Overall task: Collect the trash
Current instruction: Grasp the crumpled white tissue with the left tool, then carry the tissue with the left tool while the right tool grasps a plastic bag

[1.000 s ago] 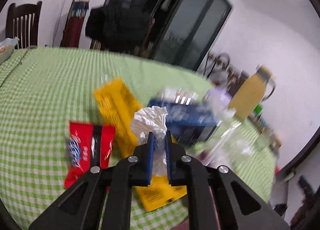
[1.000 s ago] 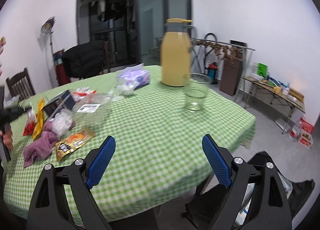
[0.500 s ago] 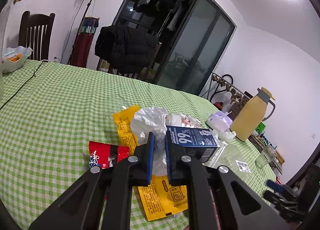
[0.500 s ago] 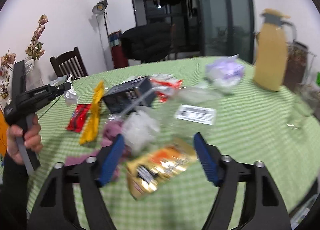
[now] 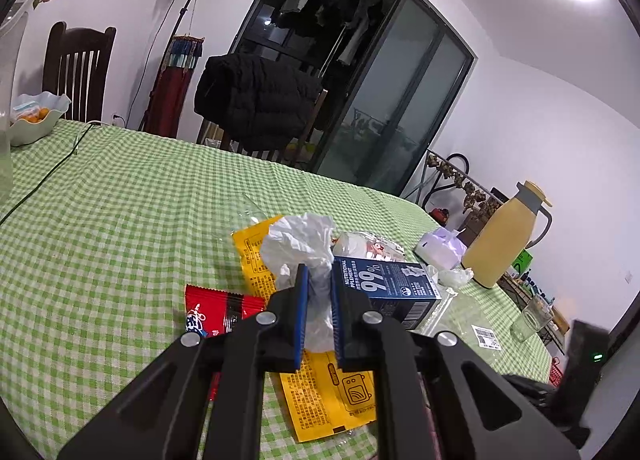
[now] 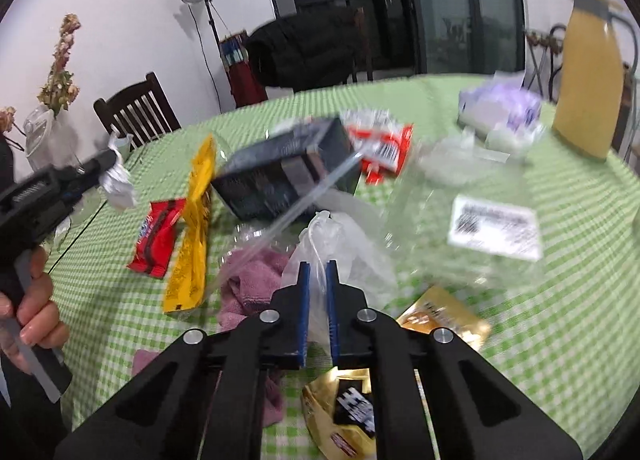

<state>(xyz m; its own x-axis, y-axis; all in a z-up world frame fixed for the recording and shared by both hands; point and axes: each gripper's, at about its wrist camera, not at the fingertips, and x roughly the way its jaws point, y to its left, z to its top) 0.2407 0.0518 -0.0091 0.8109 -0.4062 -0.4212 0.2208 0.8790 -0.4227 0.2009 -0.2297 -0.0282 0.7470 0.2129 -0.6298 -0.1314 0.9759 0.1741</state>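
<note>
Left gripper (image 5: 318, 284) clenched on crumpled tissue (image 5: 300, 246), which I see lifted above yellow wrapper (image 5: 320, 380) | right gripper (image 6: 316, 280) jaws just closed, pinching clear plastic bag (image 6: 336, 248) over pink cloth (image 6: 248, 284) | green checked table (image 5: 120, 200): wrappers, dark blue carton (image 5: 384, 288).

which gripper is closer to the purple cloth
Right. The right gripper, shut on a clear plastic bag, sits just beside the purple cloth; the left gripper hangs off by the table's far side.
</note>
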